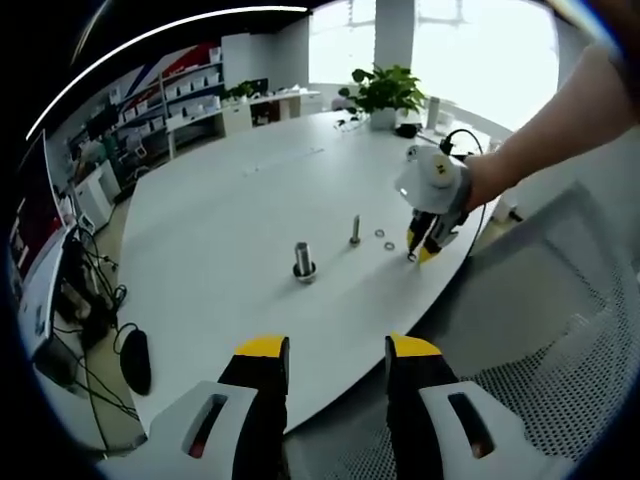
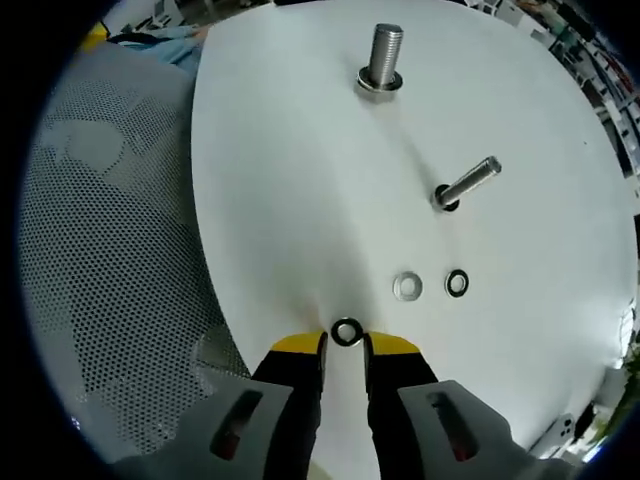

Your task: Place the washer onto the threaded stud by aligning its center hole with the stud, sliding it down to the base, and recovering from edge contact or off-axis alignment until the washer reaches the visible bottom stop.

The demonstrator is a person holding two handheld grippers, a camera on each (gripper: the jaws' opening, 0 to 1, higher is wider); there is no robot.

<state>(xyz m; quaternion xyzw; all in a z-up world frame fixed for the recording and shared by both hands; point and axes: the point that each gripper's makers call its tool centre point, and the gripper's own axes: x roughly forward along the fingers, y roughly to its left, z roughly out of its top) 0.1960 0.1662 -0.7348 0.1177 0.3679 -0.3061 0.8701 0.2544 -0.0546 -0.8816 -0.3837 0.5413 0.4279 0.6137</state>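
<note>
We see the right gripper [image 2: 345, 345] low at the white table's [image 2: 300, 150] near edge, its jaws nearly together with a dark washer [image 2: 346, 331] at their tips; whether they pinch it we cannot tell. Two more washers [image 2: 431, 285] lie beyond, near the thin stud [image 2: 466, 184]; a thicker stud [image 2: 382, 58] stands farther off. Our left gripper [image 1: 337, 352] hovers with jaws apart.

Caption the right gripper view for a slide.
Right gripper closing around a washer on the white table, two loose washers and two threaded studs beyond.
</note>
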